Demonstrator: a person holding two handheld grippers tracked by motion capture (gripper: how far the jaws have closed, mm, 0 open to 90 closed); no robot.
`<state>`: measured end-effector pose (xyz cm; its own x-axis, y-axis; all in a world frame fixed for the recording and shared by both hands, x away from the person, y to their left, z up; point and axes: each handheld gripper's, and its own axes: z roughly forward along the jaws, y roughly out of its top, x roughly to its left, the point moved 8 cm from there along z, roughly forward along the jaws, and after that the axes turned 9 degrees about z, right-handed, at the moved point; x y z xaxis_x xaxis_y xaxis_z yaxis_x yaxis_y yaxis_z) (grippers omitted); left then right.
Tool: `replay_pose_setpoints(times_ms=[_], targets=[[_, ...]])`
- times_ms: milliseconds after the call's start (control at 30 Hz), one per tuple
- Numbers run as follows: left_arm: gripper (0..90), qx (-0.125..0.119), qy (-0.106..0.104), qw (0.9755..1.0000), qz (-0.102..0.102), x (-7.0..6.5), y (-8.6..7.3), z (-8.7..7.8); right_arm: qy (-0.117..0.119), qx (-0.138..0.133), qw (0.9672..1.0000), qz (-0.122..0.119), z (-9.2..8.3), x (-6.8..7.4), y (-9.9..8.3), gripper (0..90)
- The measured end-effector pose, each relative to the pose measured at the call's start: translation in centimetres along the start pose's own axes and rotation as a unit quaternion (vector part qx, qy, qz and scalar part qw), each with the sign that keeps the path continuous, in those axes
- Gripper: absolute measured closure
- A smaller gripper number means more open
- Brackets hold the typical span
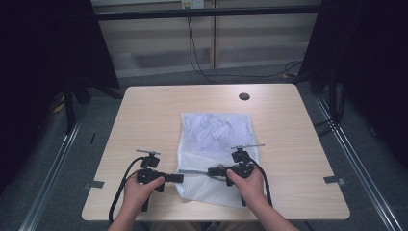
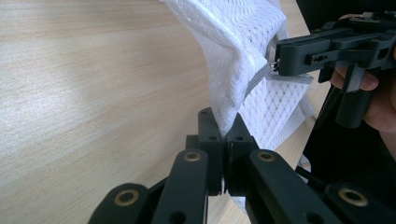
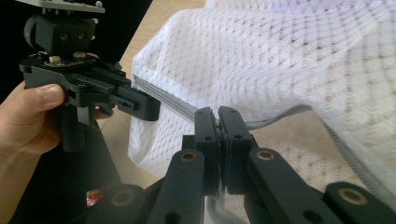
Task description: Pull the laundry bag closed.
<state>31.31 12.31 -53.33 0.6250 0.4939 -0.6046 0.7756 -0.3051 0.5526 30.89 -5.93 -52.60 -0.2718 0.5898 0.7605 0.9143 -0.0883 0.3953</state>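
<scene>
- We see a white mesh laundry bag with a grey zipper [image 1: 217, 154] lying on the light wooden table [image 1: 144, 115], center-right, near edge twd the person.
- Left gripper [image 1: 179, 177]: at bag's left edge, level w/ the zipper line; jaws together, clamped on a fold of the mesh, as the left gripper view shows.
- Right gripper [image 1: 212, 171]: over the bag's near part, pointing at the left one; jaws together, pinched on the grey zipper tape in the right gripper view.
- We note the zipper strip [image 1: 195, 171] runs betw. the two grippers, mesh lifted a bit at both grips.
- Bluish crumpled cloth [image 1: 214, 129] shows thru the mesh in the bag's far half.
- Small dark round hole [image 1: 244, 96] in the table's far side, well apart from bag.
</scene>
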Motion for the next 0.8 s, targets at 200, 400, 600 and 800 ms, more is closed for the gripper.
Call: replay_pose_setpoints(times_ms=[200, 400, 600, 800], targets=[[88.2, 0.000, -0.001, 1.0000, -0.003, -0.03, 0.01, -0.01, 0.002, 0.000, 1.0000, -0.001, -0.08, 0.05, 0.01, 87.4], [88.2, 0.001, 0.000, 1.0000, -0.007, -0.07, -0.04, 0.02, -0.002, 0.000, 1.0000, -0.003, -0.29, -0.21, 0.01, 87.3], [88.3, 0.004, -0.006, 0.9999, -0.013, -0.20, -0.09, 0.06, 0.001, -0.001, 1.0000, -0.002, -0.35, -0.19, 0.04, 87.4], [88.3, 0.009, -0.004, 0.9999, -0.008, -0.05, -0.18, 0.04, -0.004, 0.002, 1.0000, -0.002, -0.41, -0.34, -0.01, 87.4]])
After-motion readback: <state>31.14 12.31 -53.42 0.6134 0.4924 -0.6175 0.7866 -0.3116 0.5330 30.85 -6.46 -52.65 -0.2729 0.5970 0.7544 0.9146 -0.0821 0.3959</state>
